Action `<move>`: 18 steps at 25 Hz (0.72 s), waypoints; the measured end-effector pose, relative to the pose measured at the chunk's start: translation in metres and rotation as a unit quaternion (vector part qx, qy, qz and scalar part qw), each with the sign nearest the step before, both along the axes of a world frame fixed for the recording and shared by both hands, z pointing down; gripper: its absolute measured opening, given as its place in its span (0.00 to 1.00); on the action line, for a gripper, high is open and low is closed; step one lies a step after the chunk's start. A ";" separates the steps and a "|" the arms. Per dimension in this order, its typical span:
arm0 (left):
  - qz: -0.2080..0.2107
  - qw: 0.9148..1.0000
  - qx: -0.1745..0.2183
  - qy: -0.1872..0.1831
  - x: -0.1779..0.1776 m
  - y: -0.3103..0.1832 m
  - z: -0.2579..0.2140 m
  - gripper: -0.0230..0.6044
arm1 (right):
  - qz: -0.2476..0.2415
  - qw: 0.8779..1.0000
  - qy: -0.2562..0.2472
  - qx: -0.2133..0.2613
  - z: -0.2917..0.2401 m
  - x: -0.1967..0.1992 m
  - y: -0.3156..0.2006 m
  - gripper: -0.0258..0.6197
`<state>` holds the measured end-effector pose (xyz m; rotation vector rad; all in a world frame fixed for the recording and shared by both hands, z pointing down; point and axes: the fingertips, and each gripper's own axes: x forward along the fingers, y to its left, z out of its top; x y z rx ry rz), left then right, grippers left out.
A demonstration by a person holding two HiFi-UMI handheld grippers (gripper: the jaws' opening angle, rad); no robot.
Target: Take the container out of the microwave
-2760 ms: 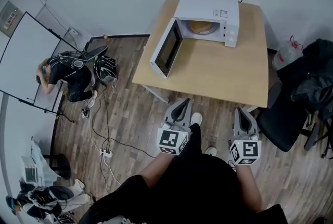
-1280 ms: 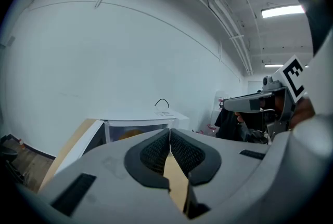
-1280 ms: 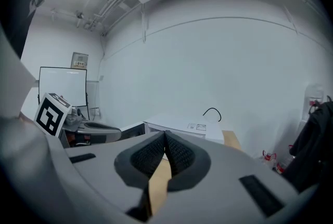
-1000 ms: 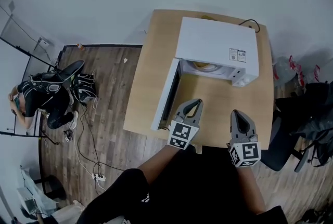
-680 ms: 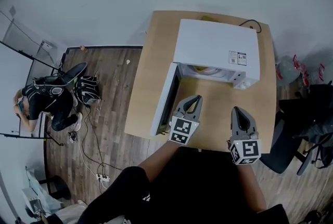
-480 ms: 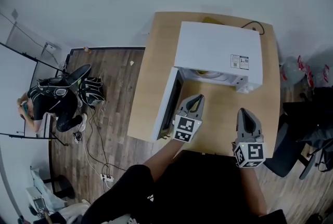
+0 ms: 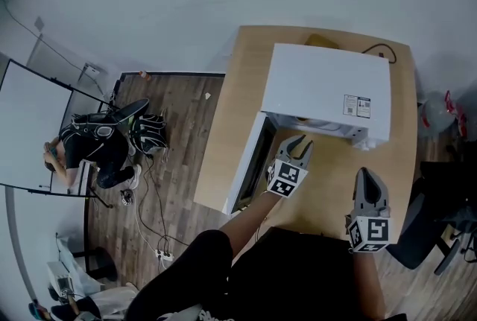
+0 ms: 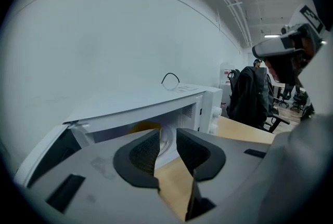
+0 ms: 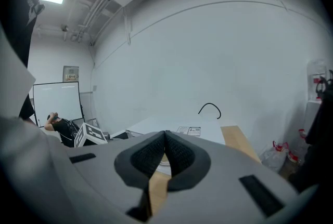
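Note:
The white microwave (image 7: 328,89) stands on the wooden table (image 7: 235,126) with its door (image 7: 250,163) swung open to the left. Only a yellowish edge of the container (image 8: 141,127) shows inside the cavity, on the white turntable. My left gripper (image 7: 301,142) points into the opening, just in front of the cavity; its jaws are opening and nothing is between them (image 8: 167,135). Further back and to the right, over the table's near edge, my right gripper (image 7: 367,175) is shut and empty (image 9: 165,135).
A person crouches on the wood floor at the left (image 7: 93,148) beside a whiteboard (image 7: 33,133), with bags and cables nearby. A dark office chair (image 7: 432,230) stands right of the table. A black cord (image 7: 376,50) lies behind the microwave.
My left gripper has moved forward and down to the microwave's opening, and its jaws have parted from shut. The right gripper has drifted right and stays shut.

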<state>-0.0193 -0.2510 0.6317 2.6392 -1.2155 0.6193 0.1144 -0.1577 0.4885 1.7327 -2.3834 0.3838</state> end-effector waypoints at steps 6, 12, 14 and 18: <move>-0.004 1.000 -0.021 -0.016 0.006 -0.024 0.031 0.19 | 0.003 1.000 0.001 -0.009 0.007 0.011 -0.006 0.13; -0.002 0.998 -0.033 -0.050 0.009 -0.055 0.060 0.19 | 0.005 1.000 0.000 -0.017 0.013 0.020 -0.004 0.13; 0.000 0.998 -0.037 -0.058 0.011 -0.065 0.069 0.19 | 0.008 1.000 -0.003 -0.021 0.016 0.025 -0.005 0.13; 0.004 0.997 -0.046 -0.068 0.016 -0.070 0.084 0.19 | 0.012 0.999 -0.008 -0.031 0.021 0.031 -0.006 0.13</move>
